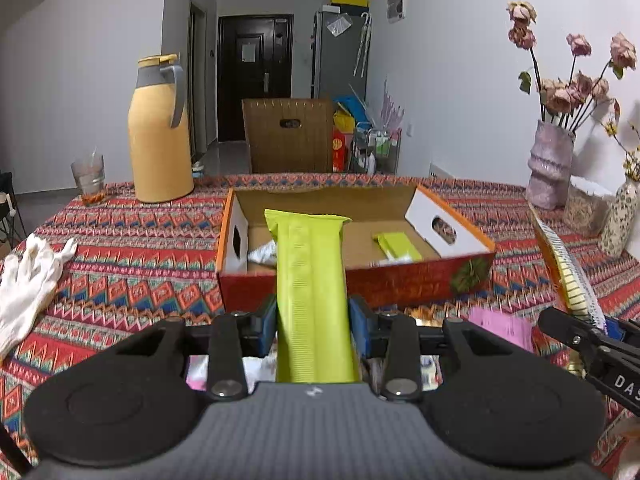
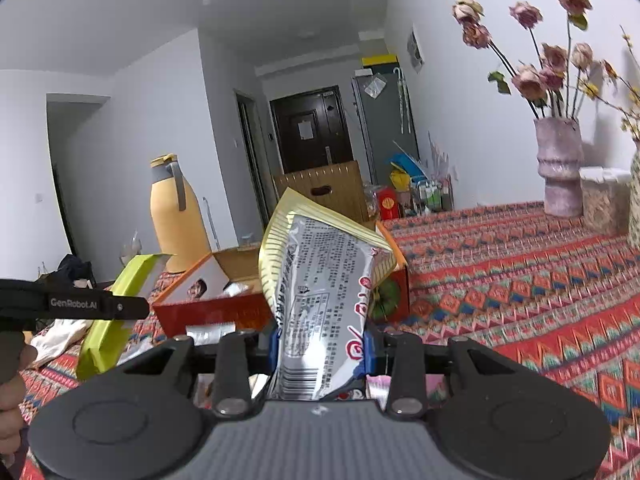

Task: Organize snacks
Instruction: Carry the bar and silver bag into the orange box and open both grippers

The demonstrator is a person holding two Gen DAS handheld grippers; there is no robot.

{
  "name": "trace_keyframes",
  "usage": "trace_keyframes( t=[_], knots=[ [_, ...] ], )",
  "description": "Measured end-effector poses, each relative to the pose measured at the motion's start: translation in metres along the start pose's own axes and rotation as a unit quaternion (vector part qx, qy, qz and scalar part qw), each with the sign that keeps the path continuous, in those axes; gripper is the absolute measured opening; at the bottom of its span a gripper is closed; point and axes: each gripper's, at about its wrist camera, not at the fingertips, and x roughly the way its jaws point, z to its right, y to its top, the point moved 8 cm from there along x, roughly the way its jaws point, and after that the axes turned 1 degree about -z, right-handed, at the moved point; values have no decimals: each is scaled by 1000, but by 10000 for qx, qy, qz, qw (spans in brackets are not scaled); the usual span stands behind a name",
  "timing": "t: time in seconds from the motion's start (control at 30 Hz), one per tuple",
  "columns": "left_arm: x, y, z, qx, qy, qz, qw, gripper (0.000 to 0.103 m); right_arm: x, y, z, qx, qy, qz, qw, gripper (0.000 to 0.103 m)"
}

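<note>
Patterned tablecloth [image 1: 140, 240] bearing one open box [image 1: 360, 280]; left gripper [image 1: 313, 320] clamping one green packet [image 1: 310, 280], right gripper [image 2: 320, 350] clamping one silver packet [image 2: 324, 280].

open box [image 1: 356, 280] ahead (thermos [image 1: 160, 132] left)

Table covered with a red patterned cloth [image 1: 132, 248]. Resting on it: an open red cardboard box [image 1: 360, 280] at centre; a yellow thermos jug [image 1: 160, 132] and a drinking glass [image 1: 89, 178] at far left; a white glove [image 1: 28, 276] near left; two vases [image 1: 550, 164] and a lidded container [image 1: 586, 204] at right.
</note>
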Motion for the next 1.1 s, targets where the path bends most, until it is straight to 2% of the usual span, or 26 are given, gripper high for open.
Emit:
trace_keyframes(
  t=[0.33,0.63,0.9,1.1],
  knots=[
    [30,46,-3,-34,26,213,9998,38,51,48,-5,-235,-41,243,9994,36],
    [72,73,-2,-123,28,187,9997,38,108,83,-5,-371,-50,248,9990,36],
    [113,87,-14,-380,96,104,9992,38,159,88,-6,-376,-66,29,9993,36],
    [142,83,-29,-590,273,-11,9979,38,188,81,1,-214,-110,-85,9997,36]
  ],
)
